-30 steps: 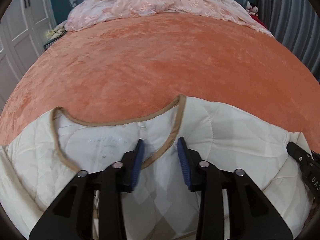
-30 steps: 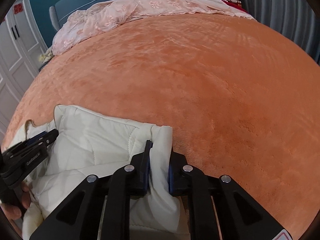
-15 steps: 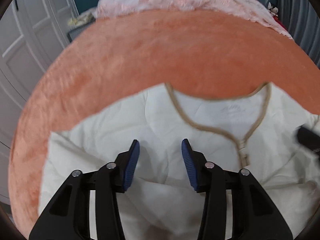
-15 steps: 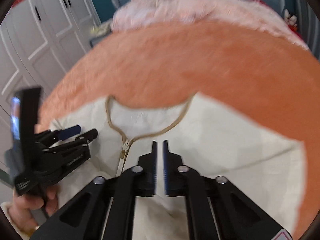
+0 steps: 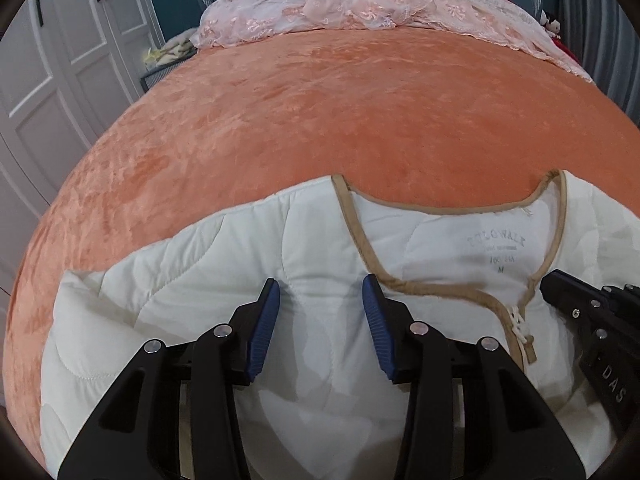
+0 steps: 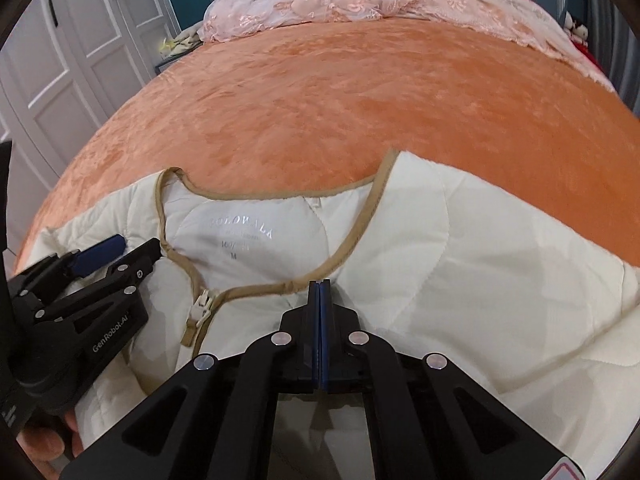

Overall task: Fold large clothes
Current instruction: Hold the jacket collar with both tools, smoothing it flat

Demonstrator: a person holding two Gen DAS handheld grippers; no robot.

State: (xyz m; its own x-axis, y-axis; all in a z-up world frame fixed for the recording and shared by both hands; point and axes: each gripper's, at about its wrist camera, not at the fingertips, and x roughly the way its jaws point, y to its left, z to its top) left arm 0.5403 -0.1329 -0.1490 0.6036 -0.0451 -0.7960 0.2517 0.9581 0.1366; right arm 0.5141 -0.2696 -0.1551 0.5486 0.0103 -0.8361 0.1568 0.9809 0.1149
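One orange blanket point(image 5: 340, 120) covers the whole bed, with a pink lace cover point(image 5: 360, 4) bunched at its far end. On the near part lies the cream quilted jacket point(image 6: 460, 260), front up, its tan-trimmed neckline point(image 6: 256, 196) facing the far end and its zipper pull point(image 6: 198, 310) below. Over the jacket's shoulder hovers the left gripper point(image 5: 320, 320), its jaws apart with nothing between them. Beside the neckline trim, the right gripper point(image 6: 319, 292) has its jaws pressed together, holding nothing.
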